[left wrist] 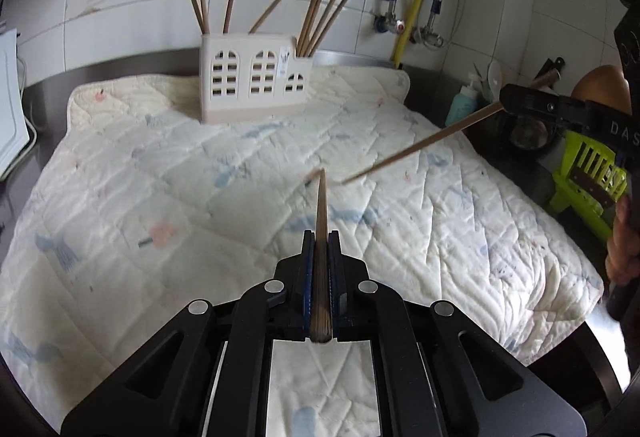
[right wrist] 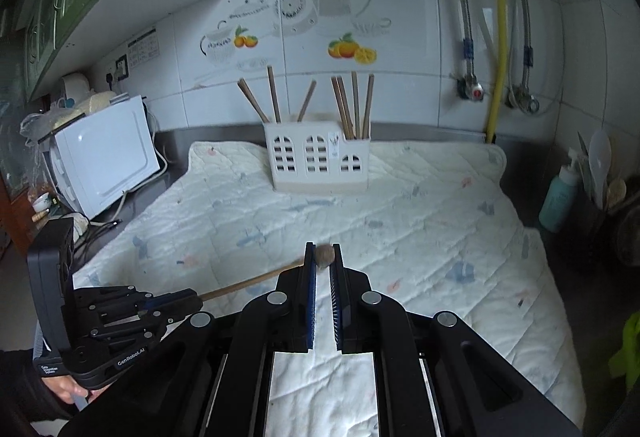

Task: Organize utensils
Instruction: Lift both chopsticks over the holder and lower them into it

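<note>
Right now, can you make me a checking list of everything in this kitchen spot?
Surface: white quilted cloth with pastel prints spread over a steel counter.
Job's things: white house-shaped plastic holder standing at the back with brown wooden chopsticks upright in it; two more chopsticks held above the cloth.
Clutter: teal bottle, white spoon, lime-green plastic rack, white microwave.
Grippers: left gripper shut on a dark wooden chopstick; right gripper shut on a light wooden chopstick.
Cables: microwave cord lying on the counter.
Surroundings: tiled wall with fruit decals, yellow hose, green cabinet.
</note>
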`<state>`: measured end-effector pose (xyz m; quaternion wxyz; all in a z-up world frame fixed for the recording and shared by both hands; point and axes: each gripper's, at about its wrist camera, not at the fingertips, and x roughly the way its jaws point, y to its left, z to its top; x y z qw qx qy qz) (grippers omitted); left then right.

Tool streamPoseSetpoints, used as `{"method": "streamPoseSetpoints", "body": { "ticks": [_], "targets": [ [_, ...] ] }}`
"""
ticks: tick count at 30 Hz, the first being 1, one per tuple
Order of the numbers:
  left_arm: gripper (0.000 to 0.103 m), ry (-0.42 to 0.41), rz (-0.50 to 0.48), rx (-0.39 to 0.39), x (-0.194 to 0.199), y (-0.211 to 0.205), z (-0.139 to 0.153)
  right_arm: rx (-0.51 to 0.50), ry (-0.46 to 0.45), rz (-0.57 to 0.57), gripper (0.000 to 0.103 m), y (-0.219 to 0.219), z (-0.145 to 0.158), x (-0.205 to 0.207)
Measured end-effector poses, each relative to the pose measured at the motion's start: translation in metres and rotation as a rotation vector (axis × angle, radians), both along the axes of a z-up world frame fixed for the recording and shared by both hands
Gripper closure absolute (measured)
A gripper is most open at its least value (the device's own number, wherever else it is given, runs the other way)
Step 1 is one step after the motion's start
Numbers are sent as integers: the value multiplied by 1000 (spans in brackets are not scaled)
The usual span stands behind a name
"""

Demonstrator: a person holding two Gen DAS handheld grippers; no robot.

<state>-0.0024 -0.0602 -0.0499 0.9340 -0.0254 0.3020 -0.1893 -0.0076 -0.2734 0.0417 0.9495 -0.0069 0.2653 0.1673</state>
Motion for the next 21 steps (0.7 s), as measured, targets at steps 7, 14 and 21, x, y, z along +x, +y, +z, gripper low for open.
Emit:
{"method": "streamPoseSetpoints", "body": {
  "ticks": [7, 14, 21],
  "targets": [
    [98, -42, 7, 21, 19, 10, 27, -18, -3, 62, 96, -2, 43, 30],
    [98, -87, 2, 19, 44, 18, 59, -66, -40, 85, 96, 3, 90, 72],
    [98, -108, 13, 12, 76, 26, 84, -76, -124, 79, 96, 12, 145, 122]
  ]
}}
